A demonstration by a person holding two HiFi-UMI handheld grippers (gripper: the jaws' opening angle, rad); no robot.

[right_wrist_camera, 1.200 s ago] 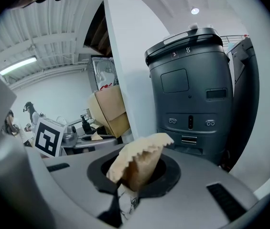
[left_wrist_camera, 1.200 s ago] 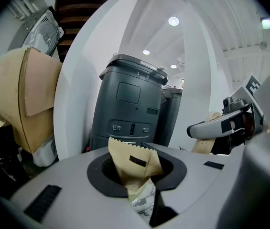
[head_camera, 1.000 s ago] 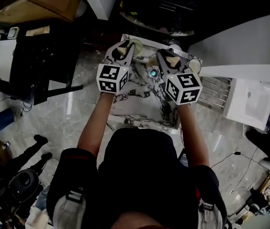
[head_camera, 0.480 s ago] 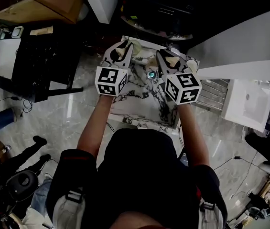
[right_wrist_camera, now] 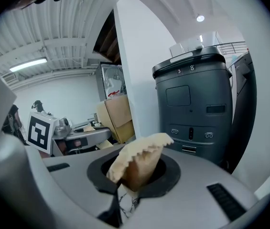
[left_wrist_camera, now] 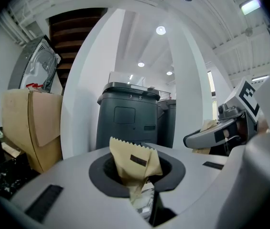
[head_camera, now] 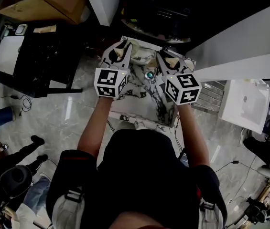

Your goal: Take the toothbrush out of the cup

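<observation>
In the head view a small round cup [head_camera: 150, 74] with something teal in it stands on the marble table [head_camera: 142, 106], between my two grippers; I cannot make out a toothbrush. The left gripper [head_camera: 125, 45] is held above the table to the left of the cup, the right gripper [head_camera: 166, 53] to its right. Neither touches the cup. In the left gripper view the tan pads [left_wrist_camera: 135, 162] lie together with nothing between them. The right gripper view shows its tan pads [right_wrist_camera: 137, 167] folded together too, empty. Both point almost level, out past the table.
A dark grey bin-like unit [left_wrist_camera: 127, 120] [right_wrist_camera: 197, 109] stands beyond the table, beside a white pillar [right_wrist_camera: 135, 66]. Cardboard boxes [head_camera: 44, 4] [left_wrist_camera: 29, 128] and a black bench [head_camera: 34, 66] are to the left. A metal rack [head_camera: 211, 92] and a white basin [head_camera: 247, 104] are to the right.
Both grippers have lifted a little over the table and drifted slightly towards its far edge. Their jaws look the same, and the cup stands where it was.
</observation>
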